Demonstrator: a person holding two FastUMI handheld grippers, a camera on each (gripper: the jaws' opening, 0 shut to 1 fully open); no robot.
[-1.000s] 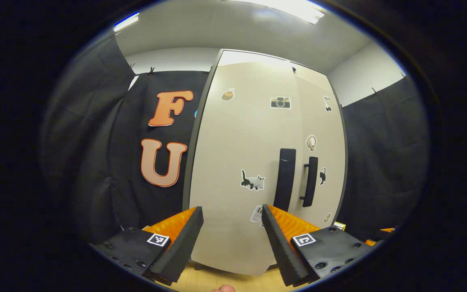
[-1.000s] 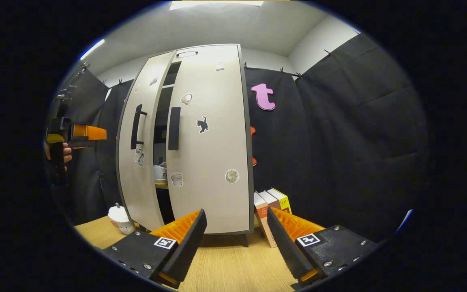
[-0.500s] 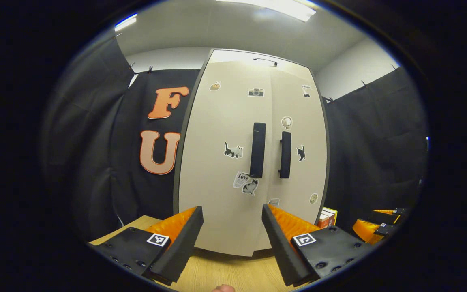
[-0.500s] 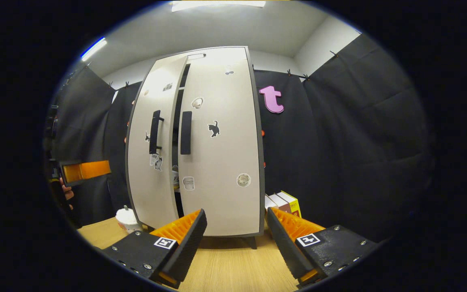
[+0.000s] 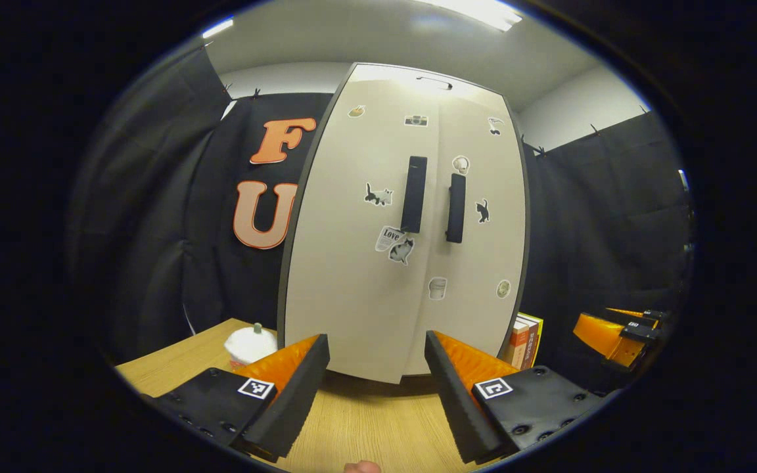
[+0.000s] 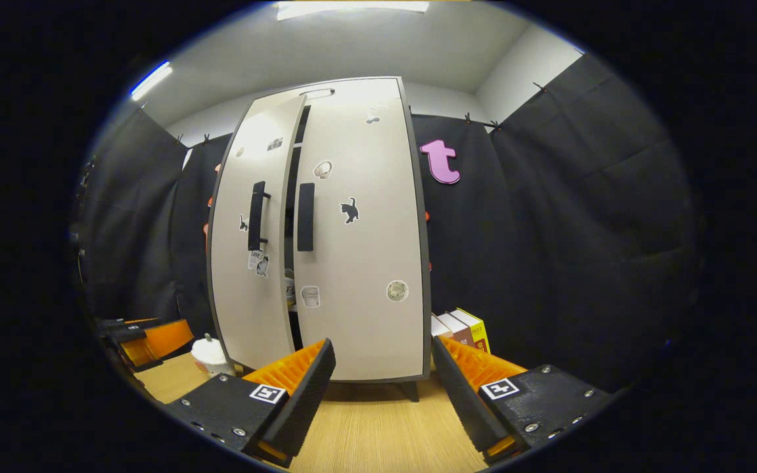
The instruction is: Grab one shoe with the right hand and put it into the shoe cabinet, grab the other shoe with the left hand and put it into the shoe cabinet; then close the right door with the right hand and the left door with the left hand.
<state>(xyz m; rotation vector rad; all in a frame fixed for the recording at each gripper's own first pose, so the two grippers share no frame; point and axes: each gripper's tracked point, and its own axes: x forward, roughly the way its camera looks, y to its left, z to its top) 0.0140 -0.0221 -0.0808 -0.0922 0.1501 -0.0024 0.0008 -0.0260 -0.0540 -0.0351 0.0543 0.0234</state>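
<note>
The tall beige shoe cabinet [image 5: 352, 289] stands on the wooden table with both doors towards me. In the right gripper view its right door [image 6: 365, 309] is shut. Its left door [image 6: 244, 295] stands a narrow crack ajar, and a bit of a white shoe [image 6: 290, 289] shows through the gap. The two black handles [image 5: 413, 194] [image 5: 455, 207] sit side by side. My left gripper [image 5: 377, 387] is open and empty, back from the doors, and appears low at the left as the left gripper [image 6: 148, 336]. My right gripper [image 6: 382, 387] is open and empty too, and appears as the right gripper [image 5: 615, 332].
A white lidded cup [image 5: 250, 343] sits on the table by the cabinet's left foot. Several books [image 6: 464, 327] stand against the cabinet's right side. The wooden table [image 6: 372, 433] stretches in front of the cabinet, and black cloth walls close in on both sides.
My left gripper has drawn back and dropped lower, away from the left door. That door has swung from clearly open to a narrow crack. The right gripper has barely moved.
</note>
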